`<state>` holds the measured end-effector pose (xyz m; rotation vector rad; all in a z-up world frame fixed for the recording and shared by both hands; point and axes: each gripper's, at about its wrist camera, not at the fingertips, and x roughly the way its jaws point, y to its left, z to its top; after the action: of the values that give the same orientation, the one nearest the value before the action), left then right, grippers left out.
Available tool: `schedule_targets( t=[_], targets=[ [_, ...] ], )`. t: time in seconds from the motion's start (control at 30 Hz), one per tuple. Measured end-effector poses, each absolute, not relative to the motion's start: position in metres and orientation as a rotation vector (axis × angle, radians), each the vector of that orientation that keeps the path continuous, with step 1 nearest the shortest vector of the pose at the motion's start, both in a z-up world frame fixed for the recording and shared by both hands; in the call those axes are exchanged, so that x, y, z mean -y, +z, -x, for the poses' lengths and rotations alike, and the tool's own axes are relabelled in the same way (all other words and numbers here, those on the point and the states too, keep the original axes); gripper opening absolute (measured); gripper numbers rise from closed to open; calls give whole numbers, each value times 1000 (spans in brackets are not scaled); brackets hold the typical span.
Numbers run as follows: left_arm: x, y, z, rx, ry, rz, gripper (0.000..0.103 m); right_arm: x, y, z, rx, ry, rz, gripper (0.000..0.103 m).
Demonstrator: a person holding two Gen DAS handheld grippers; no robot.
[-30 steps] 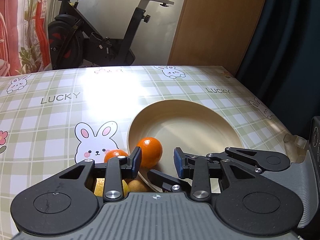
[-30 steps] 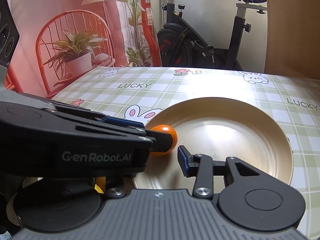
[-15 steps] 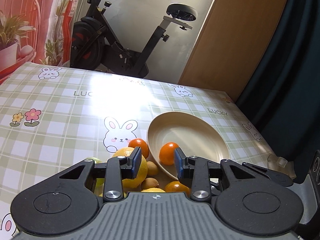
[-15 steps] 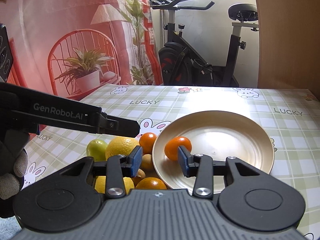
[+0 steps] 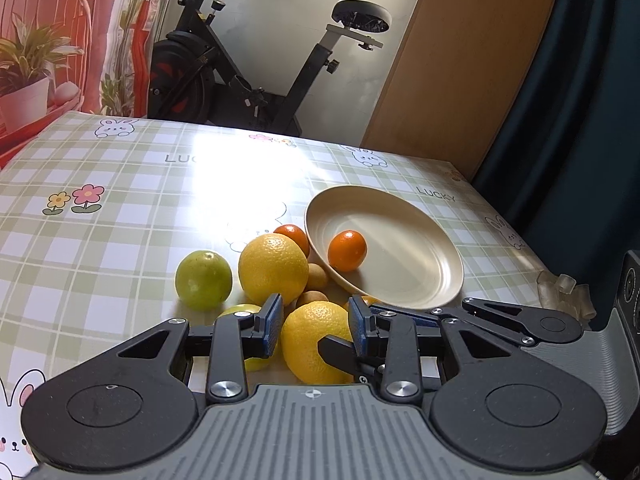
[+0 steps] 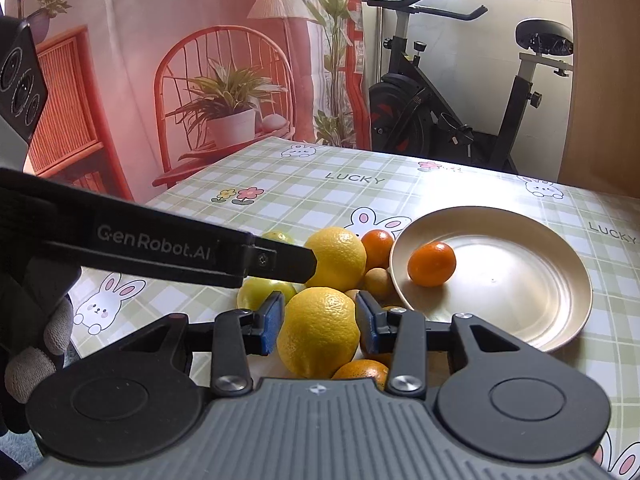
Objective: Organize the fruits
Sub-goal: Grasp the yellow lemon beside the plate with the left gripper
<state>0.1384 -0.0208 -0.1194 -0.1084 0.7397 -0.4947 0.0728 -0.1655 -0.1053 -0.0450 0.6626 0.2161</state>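
A beige plate (image 5: 424, 280) (image 6: 560, 312) holds one small orange (image 5: 347, 251) (image 6: 432, 263). Left of the plate lies a pile of fruit: two large yellow oranges (image 5: 273, 267) (image 6: 319, 332), a green lime (image 5: 204, 280), another small orange (image 5: 294, 236) (image 6: 378, 248) and small brown fruits (image 5: 318, 276). My left gripper (image 5: 314, 326) is open and empty above the near yellow orange (image 5: 316, 342). My right gripper (image 6: 320, 322) is open and empty, its pads either side of that orange, above it. The left gripper's arm (image 6: 160, 246) crosses the right wrist view.
The table has a green checked cloth (image 5: 120, 208) with rabbits. An exercise bike (image 5: 256, 64) and a wooden panel (image 5: 460, 60) stand behind the far edge. A dark curtain (image 5: 580, 100) hangs on the right. Crumpled clear plastic (image 5: 564, 292) lies near the right edge.
Both grippers have pulled back and up from the plate, leaving the small orange in it. The fruit pile has come into view in front of both.
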Motion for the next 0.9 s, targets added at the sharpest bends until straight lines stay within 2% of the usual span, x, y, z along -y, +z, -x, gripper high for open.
schedule_targets(
  t=[0.2,0.37,0.53,0.6,0.67,0.9],
  targets=[
    [21,-131,-136,-767,-513,119,37,165,-115,-77,-695,217,42,43],
    [24,-139,-139,-784,-522,117,37,165,-121,-78,-701,216,50,51],
    [23,-142,-140,-785,-514,133,38,164,-125,-79,-700,226,55,53],
    [24,-143,-140,-787,-512,131,40,163,-126,-79,-696,227,62,54],
    [25,-145,-140,-801,-502,122,49,162,-127,-79,-694,229,70,55],
    [30,-147,-137,-815,-509,98,50,155,-128,-77,-696,226,114,56]
  ],
)
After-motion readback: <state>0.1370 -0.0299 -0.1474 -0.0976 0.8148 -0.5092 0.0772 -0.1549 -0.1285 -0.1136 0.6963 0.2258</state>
